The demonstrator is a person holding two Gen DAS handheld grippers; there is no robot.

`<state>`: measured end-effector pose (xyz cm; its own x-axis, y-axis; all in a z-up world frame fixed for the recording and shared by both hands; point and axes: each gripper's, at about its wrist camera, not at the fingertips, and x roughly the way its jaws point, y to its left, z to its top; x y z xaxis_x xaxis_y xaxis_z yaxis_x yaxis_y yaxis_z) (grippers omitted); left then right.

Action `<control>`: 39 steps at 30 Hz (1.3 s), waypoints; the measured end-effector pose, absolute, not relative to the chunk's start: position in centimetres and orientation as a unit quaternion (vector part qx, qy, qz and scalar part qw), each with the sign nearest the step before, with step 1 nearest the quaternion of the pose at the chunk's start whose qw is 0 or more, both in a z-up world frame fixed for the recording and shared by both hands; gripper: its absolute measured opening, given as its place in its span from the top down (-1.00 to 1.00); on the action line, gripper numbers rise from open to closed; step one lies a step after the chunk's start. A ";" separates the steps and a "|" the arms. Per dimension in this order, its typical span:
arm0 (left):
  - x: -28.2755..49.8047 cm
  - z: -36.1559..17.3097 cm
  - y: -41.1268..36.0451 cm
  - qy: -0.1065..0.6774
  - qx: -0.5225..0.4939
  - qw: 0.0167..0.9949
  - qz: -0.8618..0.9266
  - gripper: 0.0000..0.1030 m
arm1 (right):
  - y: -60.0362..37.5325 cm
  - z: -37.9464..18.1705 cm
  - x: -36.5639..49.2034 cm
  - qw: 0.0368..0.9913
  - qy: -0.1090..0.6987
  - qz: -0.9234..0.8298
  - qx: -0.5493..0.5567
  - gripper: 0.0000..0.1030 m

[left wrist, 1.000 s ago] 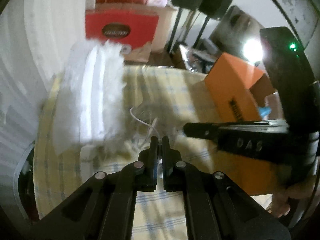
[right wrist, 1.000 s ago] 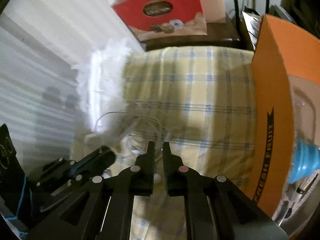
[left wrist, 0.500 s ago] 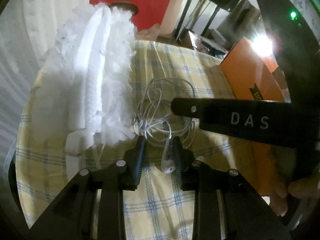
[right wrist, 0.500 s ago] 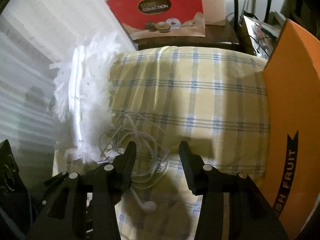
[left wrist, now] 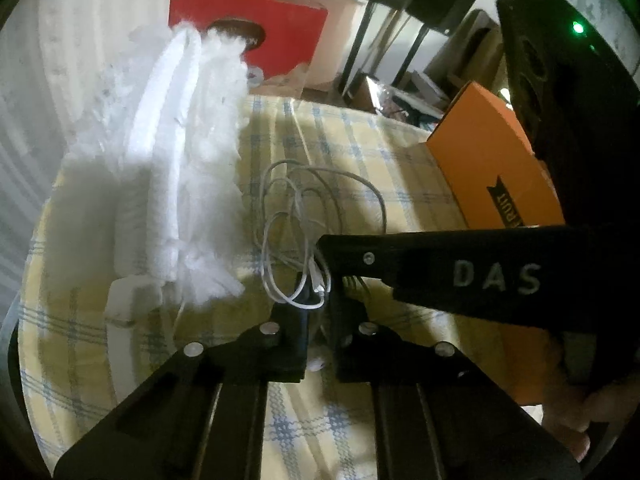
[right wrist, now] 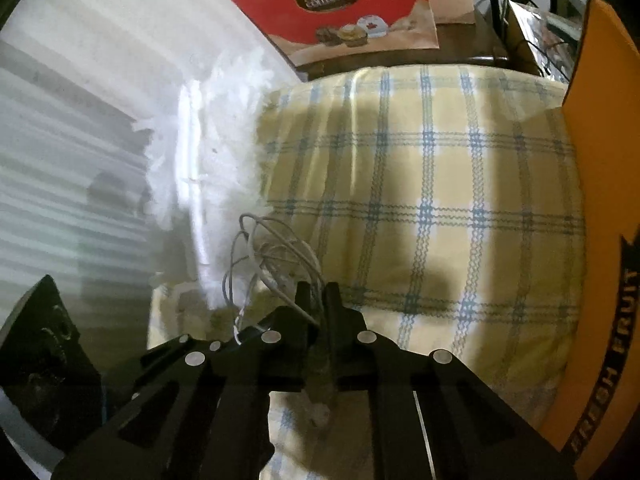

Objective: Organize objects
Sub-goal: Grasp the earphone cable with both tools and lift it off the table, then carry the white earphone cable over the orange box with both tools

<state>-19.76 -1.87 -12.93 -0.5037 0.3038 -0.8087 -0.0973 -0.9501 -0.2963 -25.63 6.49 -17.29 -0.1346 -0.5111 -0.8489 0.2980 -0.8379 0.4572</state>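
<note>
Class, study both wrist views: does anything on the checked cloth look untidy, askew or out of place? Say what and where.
Yes: the white earphone cable lies in a loose tangle of loops on the checked cloth, beside the fluffy white item. Both the left claw and the right claw are closed on its strands, which droop unevenly.

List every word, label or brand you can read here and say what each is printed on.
"DAS": on the side of the right claw.
"FRESH FRUIT": black lettering on the orange box.
"COLLECTION": gold oval on the red chocolate box; the line above it is too blurred to read.
Nothing else is legible.
</note>
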 end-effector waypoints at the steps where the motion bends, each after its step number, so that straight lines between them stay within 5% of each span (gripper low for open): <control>1: -19.7 -12.4 -1.9 -0.108 -0.480 0.119 0.863 0.87 | 6.7 -16.7 -25.5 0.273 -0.092 -0.750 0.595 0.85; 19: -17.2 0.4 3.8 -0.079 -0.402 0.188 0.893 0.87 | 14.6 -3.7 -22.0 0.279 -0.105 -0.812 0.502 0.85; 39: -15.6 2.0 18.2 -0.036 -0.406 0.297 0.864 0.86 | 29.8 -1.3 -17.1 0.185 -0.132 -0.845 0.484 0.84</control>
